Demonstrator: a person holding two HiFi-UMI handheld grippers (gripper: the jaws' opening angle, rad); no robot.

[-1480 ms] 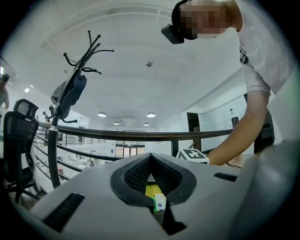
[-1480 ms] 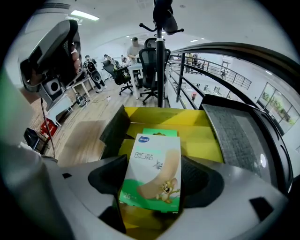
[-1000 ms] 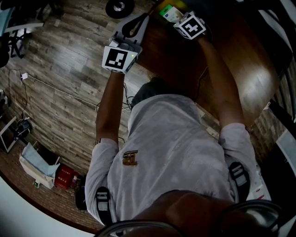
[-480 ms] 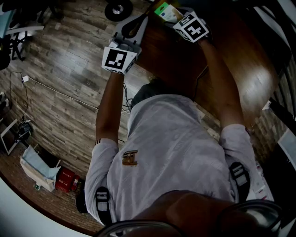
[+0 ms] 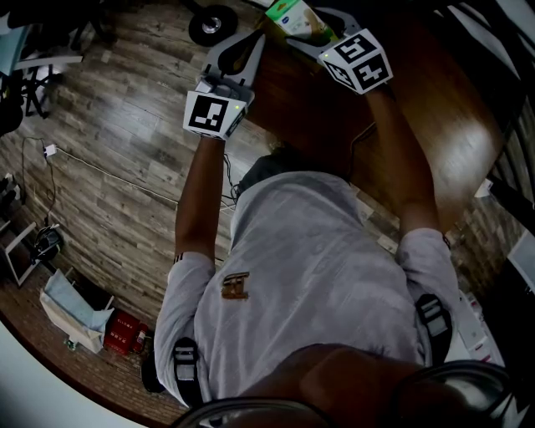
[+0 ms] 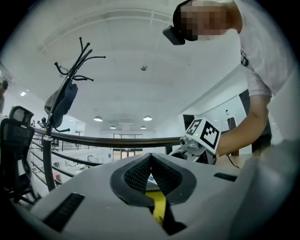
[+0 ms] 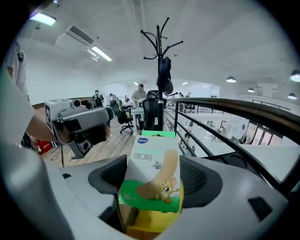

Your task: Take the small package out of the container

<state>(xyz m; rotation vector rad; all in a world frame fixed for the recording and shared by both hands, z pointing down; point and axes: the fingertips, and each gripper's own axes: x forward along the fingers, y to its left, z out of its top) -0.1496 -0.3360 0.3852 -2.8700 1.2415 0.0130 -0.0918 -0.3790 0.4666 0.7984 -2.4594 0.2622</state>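
My right gripper is shut on the small package, a white and green box with a cartoon mouse on it, held upright in the air. From the head view the package sticks out past the right gripper at the top edge, over the brown table. My left gripper is held up with its jaws touching and nothing between them; in the head view it hangs just left of the table edge. No container shows in any view.
A black coat rack and a dark railing stand ahead of the right gripper. A chair base wheel sits on the wooden floor near the left gripper. Bags and a red box lie at the lower left.
My right gripper has carried the package further up and away from the body, and its marker cube has shifted slightly right. The left gripper has hardly moved.
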